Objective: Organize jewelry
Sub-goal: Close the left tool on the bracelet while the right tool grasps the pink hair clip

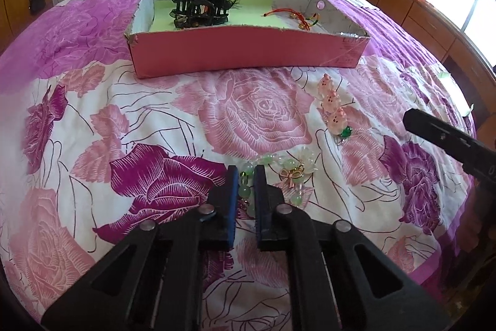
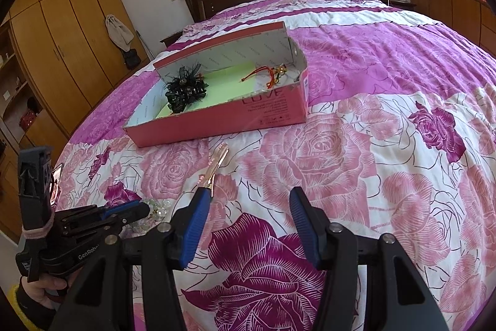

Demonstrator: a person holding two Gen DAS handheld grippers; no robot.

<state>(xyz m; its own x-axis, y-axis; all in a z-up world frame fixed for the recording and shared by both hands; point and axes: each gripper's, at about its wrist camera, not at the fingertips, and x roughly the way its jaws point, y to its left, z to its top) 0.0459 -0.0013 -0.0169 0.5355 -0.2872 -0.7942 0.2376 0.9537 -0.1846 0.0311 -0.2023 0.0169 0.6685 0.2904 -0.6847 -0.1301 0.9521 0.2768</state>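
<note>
- Left gripper (image 1: 247,176), bottom centre of the left wrist frame: blue pads pressed together on the green bead bracelet (image 1: 272,172), pinching a few beads. The rest of the strand, with its gold bow charm, lies on the floral bedspread (image 1: 93,126) just right of the tips.
- Right gripper (image 2: 248,200), bottom centre of the right wrist frame: jaws spread, nothing between them. A pink hair clip (image 2: 214,166) lies just above its left finger.
- Pink box (image 1: 248,51), upper centre: black feathered hair clip (image 1: 200,5) at left, red cord bracelet (image 1: 291,16) at right, green liner bare between them.
- My judgement: lift slowly so the loose strand trails free without snagging fabric, then lower onto the bare liner.
- Pig charm string (image 1: 333,107) waits, centre right.
</note>
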